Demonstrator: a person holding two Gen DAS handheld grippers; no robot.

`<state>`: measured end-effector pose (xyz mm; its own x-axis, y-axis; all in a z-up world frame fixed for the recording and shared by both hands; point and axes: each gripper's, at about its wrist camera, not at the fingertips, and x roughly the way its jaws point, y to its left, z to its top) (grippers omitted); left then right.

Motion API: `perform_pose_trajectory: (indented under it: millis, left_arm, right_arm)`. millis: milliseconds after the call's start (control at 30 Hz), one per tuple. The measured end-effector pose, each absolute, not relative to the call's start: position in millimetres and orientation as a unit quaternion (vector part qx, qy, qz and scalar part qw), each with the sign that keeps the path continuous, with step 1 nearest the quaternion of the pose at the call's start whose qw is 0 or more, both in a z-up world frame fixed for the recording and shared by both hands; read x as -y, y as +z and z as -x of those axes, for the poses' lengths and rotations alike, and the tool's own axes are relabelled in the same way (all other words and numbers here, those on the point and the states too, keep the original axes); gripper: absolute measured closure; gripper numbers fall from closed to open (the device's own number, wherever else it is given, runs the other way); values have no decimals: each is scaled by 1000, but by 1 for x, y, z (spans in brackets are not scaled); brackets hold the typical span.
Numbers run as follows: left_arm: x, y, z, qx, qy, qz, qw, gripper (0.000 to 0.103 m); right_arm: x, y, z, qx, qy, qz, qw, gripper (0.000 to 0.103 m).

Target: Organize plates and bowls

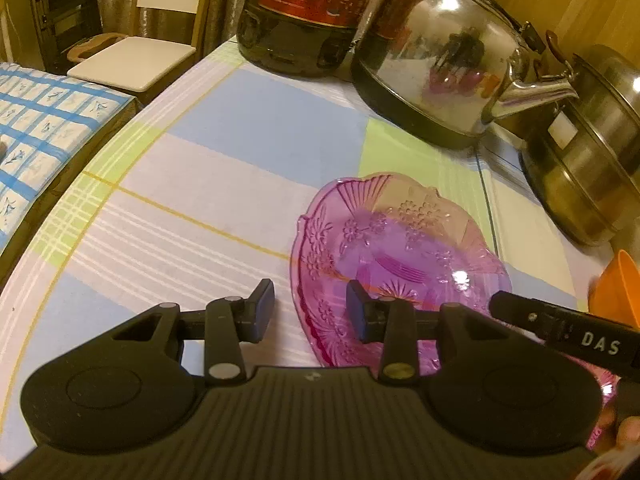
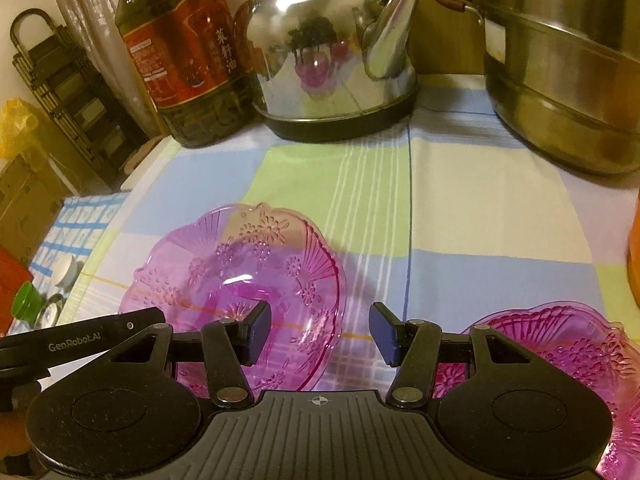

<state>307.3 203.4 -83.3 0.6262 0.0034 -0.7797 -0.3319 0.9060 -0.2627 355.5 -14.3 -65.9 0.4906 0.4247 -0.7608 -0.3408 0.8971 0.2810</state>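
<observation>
Now, left hand-held gripper (image 1: 310,312) open astride pink bowl (image 1: 400,248) rim, right hand-held gripper (image 2: 320,330) open

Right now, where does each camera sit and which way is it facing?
Left wrist: on the left hand-held gripper, looking down at a pink glass bowl; its fingers, the other gripper's side and a fingertip show.
Right wrist: on the right hand-held gripper, facing the kettle; a second pink bowl lies right.
Shared: first bowl, kettle, oil bottle, steel pot.

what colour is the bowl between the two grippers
Clear pink-purple bowl with a pressed flower and fan pattern, best seen in the right wrist view.
</observation>
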Motion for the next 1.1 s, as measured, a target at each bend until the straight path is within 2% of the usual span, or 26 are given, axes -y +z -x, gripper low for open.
perform_pose_trajectory:
  millis: [333,533,767,867,1100]
  left_arm:
    - [-203,-85,-308,-423,99,189,881,74]
    - [-201,-86,-309,-424,95,183,882,82]
    - [-199,-86,-309,-424,100,179,882,85]
    - [-198,-86,-308,-424,102,172,884,87]
    - [-194,-82,-307,-417,100,153,890,90]
  right_arm:
    - [6,-75,-358,-464,226,-23,856,64]
    - [6,-78,-358,-470,230,-27,852,72]
    - [9,-78,-360,-471,225,-31,853,88]
    - [9,-79,-360,-469,223,-25,854,91]
    - [10,-75,-361,-460,221,-23,860,91]
